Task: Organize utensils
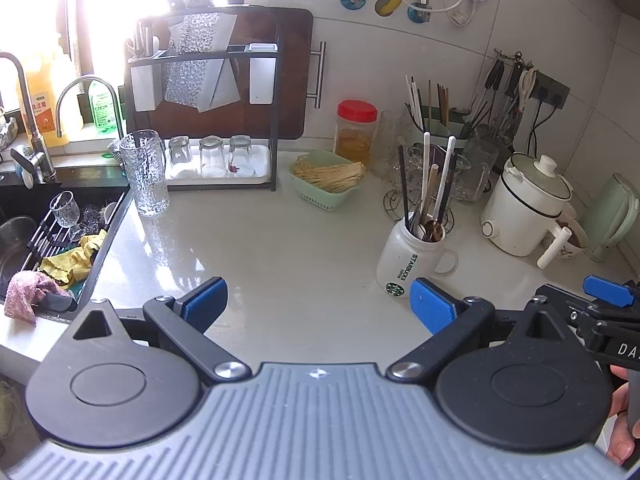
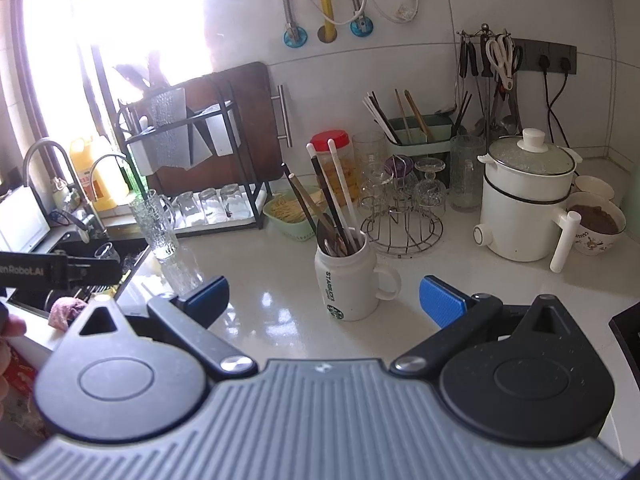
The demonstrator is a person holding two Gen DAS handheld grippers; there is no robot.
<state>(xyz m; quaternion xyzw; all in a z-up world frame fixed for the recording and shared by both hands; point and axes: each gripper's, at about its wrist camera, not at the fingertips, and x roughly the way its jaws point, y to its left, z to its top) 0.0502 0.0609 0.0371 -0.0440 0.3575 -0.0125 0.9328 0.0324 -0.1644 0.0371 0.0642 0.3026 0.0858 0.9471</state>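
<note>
Left wrist view: my left gripper (image 1: 318, 306) hangs over bare counter (image 1: 260, 248), blue pads spread wide, nothing between them. Right wrist view: my right gripper (image 2: 324, 300) likewise spread wide and empty, over the same counter.

Task items: chopsticks & spoons (image 1: 430, 196), black, white and wood-coloured, stand upright-to-leaning in a white mug (image 1: 408, 262) w/ green logo, handle pointing right. In the left view the mug sits just beyond the right-hand pad; in the right view it stands between the two pads, a little farther back, not touching either.

Behind the mug: wire glass rack (image 2: 402, 228) w/ stemmed glasses hung upside down. Left of that, a green basket (image 1: 328, 188) of thin pale sticks, w/ a red-lidded jar (image 1: 356, 132) behind it. At the wall, a green utensil holder (image 2: 416, 132) w/ more chopsticks. Right of the rack: white cooking pot (image 2: 524, 208) w/ lid, side handle facing front-right; a bowl (image 2: 596, 226) of brown contents beside it.

Left side: textured glass jug (image 1: 146, 172) near the counter edge by the sink (image 1: 24, 232); black shelf (image 1: 204, 92) holding a cutting board, tumblers upside down on its tray.

Far right of the left view: part of the other gripper and some fingers (image 1: 622, 428) on its grip.
</note>
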